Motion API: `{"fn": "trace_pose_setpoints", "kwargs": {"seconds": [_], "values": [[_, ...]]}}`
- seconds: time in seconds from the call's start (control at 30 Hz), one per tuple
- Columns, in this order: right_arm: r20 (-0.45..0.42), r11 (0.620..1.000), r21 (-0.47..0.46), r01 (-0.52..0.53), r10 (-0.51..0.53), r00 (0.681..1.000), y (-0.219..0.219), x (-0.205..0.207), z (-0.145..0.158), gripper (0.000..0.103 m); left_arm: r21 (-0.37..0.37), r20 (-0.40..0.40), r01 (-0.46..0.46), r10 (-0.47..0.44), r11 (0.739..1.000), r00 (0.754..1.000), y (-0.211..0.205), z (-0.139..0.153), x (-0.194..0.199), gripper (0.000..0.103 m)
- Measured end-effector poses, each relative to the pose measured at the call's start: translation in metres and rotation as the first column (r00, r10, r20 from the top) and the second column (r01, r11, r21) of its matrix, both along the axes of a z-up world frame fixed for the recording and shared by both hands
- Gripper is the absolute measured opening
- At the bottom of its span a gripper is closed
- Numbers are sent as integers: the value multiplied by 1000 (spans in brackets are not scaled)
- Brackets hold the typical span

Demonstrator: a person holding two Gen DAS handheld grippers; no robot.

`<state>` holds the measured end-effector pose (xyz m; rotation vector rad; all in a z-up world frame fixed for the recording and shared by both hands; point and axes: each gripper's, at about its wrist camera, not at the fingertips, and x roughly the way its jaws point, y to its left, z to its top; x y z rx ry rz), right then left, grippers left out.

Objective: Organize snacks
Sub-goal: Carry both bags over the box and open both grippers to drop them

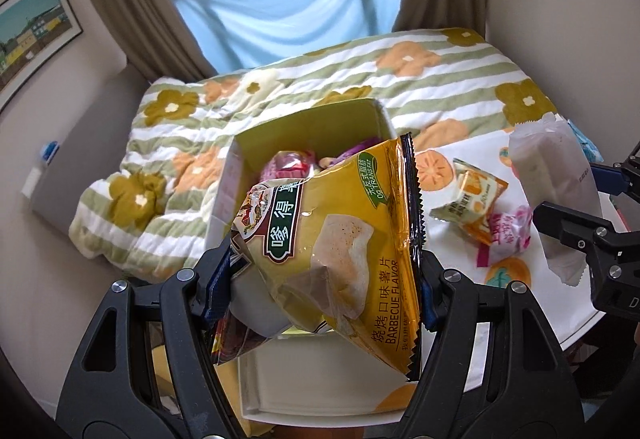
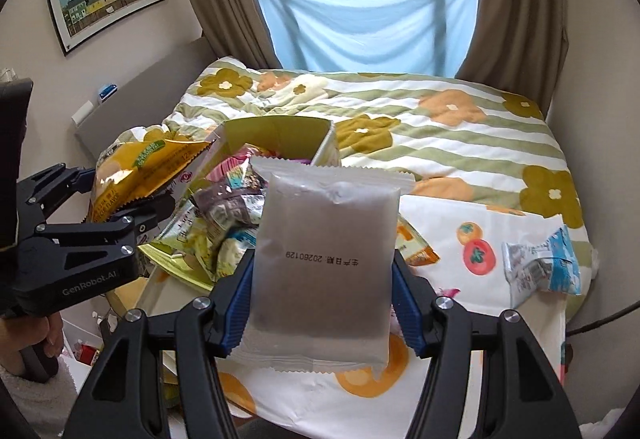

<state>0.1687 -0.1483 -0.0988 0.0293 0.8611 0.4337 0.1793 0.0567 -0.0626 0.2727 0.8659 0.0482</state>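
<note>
Both hands are loaded, so the coming move turns on where the open yellow box lies from each pair of jaws. The left gripper is clenched on a yellow barbecue crisp bag; the bag sits between the jaws with its long axis running forward and away from them, tilted, its far sawtooth edge reaching over the near rim of the box. Seen along the left jaws, the box lies straight ahead and below, already holding pink and purple wrappers, so a short carry forward and a lowering look like all this bag needs. The right gripper grasps a frosted grey packet, held upright between its blue pads, long axis pointing away from the jaws, printed date line across its middle. From the right jaws the box lies ahead and to the left, beyond a heap of loose snack packets that spill at its mouth. The left hand is therefore the nearer to the box, and I judge its bag should go in first; the right would have to swing leftward across that heap, and the two grippers could crowd each other at the opening. Right of the right jaws, a blue-and-white packet lies on the fruit-print cloth that covers the counter, well apart from the box, with an orange packet and a pink sweet wrapper also waiting there. The flowered bed quilt lies beyond.
</note>
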Motion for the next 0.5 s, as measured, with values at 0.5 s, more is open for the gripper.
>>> {"fn": "trace_pose_setpoints", "kwargs": {"seconds": [0.5], "values": [[-53,999,35,41,-39,998,105,39,-17,58,-87,-86,46,-53,995,995,106,-46,43,76]]}}
